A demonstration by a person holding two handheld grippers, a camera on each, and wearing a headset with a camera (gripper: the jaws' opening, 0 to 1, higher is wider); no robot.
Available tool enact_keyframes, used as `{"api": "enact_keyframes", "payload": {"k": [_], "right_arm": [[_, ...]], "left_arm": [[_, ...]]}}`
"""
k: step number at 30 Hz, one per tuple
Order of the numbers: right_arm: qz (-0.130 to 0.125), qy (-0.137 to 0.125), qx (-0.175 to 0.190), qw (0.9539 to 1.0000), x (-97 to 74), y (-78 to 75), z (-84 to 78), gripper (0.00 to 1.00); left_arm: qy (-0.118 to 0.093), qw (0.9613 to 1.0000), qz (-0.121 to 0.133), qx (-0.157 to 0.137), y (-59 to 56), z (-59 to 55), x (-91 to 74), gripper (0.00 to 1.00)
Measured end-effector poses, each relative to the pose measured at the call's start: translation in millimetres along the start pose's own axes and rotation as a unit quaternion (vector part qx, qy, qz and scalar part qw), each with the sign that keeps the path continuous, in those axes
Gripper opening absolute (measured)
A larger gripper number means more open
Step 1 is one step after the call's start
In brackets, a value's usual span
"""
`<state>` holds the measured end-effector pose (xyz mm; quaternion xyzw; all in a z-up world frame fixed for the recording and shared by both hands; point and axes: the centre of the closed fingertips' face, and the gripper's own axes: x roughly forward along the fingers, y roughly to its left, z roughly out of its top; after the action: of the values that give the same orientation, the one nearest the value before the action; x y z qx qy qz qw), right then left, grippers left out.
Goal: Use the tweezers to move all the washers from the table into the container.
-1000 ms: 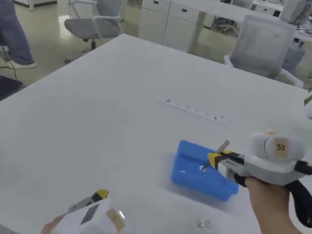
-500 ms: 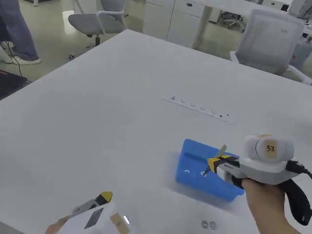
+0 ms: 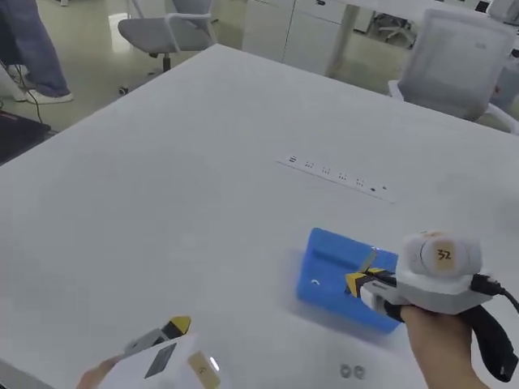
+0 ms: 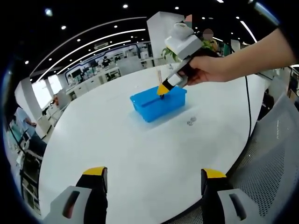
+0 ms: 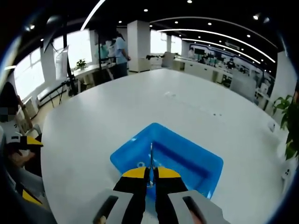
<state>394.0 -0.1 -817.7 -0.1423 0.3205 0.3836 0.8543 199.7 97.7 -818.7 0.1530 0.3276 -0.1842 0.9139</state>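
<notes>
A blue container [image 3: 334,267] stands on the white table [image 3: 162,203], with one washer [image 3: 315,283] lying inside it. My right gripper [image 3: 357,283] hovers over its near right part, shut on thin metal tweezers [image 5: 151,161] that point down into the container [image 5: 177,156]. Whether the tweezer tips hold a washer I cannot tell. Two washers [image 3: 351,371] lie on the table in front of the container, also visible as small washers [image 4: 190,122]. My left gripper [image 4: 154,175] is open and holds nothing, low at the near left [image 3: 166,332], far from the container [image 4: 156,102].
A white power strip [image 3: 336,177] lies behind the container. Office chairs [image 3: 454,65] stand past the far table edge. A person [image 3: 32,49] stands at the far left on the floor.
My right gripper has sunk lower and closer over the container with the tweezers. The head camera has shifted; my left gripper stays low at the near left.
</notes>
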Motion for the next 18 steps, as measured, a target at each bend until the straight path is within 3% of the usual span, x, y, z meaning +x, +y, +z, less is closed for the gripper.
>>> {"api": "enact_keyframes", "payload": {"k": [4,18], "right_arm": [[0.002,0.005,0.004,1.0000,3.1,1.8,-5.0,0.02],[0.003,0.004,0.002,1.0000,2.3,4.0,-9.8,0.02]], "left_arm": [[-0.009,0.9999,0.008,-0.005,3.5,3.1,-2.1,0.83],[-0.002,1.0000,0.007,0.000,3.0,1.0,-1.5,0.83]]}}
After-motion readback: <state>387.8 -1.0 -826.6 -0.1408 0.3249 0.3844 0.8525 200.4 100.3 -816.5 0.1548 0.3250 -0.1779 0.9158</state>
